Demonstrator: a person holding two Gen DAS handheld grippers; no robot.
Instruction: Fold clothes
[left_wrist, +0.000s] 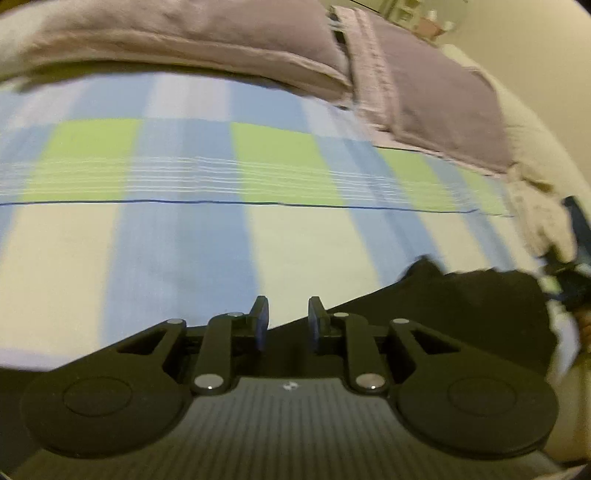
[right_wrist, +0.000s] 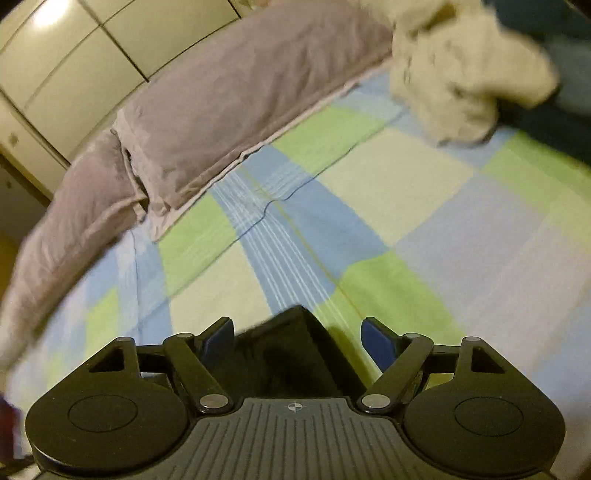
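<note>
A black garment (left_wrist: 461, 302) lies on the checked bed sheet (left_wrist: 184, 240), to the right of my left gripper (left_wrist: 287, 317). That gripper hovers over the sheet with a narrow gap between its blue-padded fingers (left_wrist: 260, 317) and nothing in it. In the right wrist view a folded corner of the black garment (right_wrist: 284, 350) sits low between the widely spread jaws of my right gripper (right_wrist: 297, 332). Its pads (right_wrist: 376, 345) stand clear of the cloth on both sides. The frames are blurred.
Two mauve pillows (left_wrist: 221, 33) (right_wrist: 240, 99) line the far edge of the bed. A cream fluffy heap (right_wrist: 461, 66) with dark blue cloth (right_wrist: 554, 122) beside it lies at the right. Pale wardrobe doors (right_wrist: 66, 55) stand beyond the pillows.
</note>
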